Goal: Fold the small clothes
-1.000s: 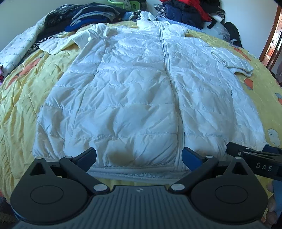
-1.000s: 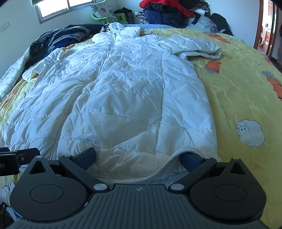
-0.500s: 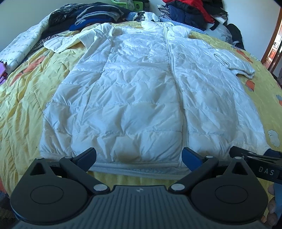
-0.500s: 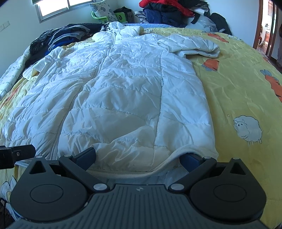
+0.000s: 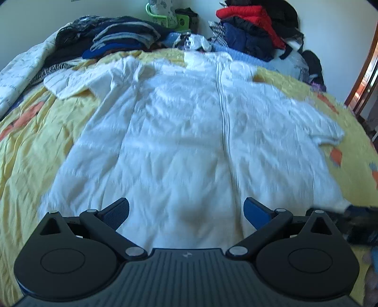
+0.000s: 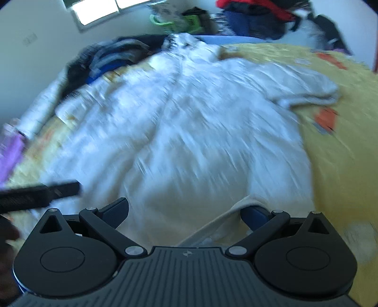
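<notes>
Lying between both grippers' spread fingers (image 5: 117, 211), white jacket (image 5: 189, 132) hem, bed (image 5: 28, 151)

Left wrist view low at the coat (image 5: 184, 141) hem, facing its collar, right wrist view close beside it, tilted, both sharing coat and bed (image 6: 342, 146)

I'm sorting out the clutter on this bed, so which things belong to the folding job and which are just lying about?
In the job:
white padded coat
left tongs, open
right tongs, open

Lying about:
dark striped clothes pile
red and navy clothes heap
green plastic item
yellow bedspread
</notes>
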Demonstrator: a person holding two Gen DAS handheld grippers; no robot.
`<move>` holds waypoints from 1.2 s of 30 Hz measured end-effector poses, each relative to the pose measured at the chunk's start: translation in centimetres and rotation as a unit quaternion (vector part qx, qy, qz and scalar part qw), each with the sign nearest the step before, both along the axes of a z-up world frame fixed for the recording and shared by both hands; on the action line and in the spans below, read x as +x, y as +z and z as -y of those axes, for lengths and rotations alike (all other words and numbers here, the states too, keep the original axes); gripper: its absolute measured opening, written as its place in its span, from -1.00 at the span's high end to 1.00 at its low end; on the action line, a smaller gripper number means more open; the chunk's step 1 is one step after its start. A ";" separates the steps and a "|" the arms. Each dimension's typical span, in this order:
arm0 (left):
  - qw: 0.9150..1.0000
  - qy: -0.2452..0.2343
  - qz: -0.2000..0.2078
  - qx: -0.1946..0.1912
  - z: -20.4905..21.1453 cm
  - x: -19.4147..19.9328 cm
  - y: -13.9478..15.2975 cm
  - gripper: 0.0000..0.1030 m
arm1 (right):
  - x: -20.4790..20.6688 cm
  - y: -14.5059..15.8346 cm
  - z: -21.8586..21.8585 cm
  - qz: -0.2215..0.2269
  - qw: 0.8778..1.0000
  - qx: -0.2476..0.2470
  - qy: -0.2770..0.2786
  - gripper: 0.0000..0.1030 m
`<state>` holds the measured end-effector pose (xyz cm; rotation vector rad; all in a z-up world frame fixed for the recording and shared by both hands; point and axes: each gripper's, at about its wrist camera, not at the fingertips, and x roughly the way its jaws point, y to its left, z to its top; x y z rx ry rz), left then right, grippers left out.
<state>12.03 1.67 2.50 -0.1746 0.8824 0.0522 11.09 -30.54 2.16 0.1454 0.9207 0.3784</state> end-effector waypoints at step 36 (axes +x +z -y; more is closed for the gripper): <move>0.994 -0.107 -0.016 -0.021 -0.7 9.8 -7.7 -1.00 | 10.1 9.6 23.1 -0.065 0.926 0.338 -0.155 -1.00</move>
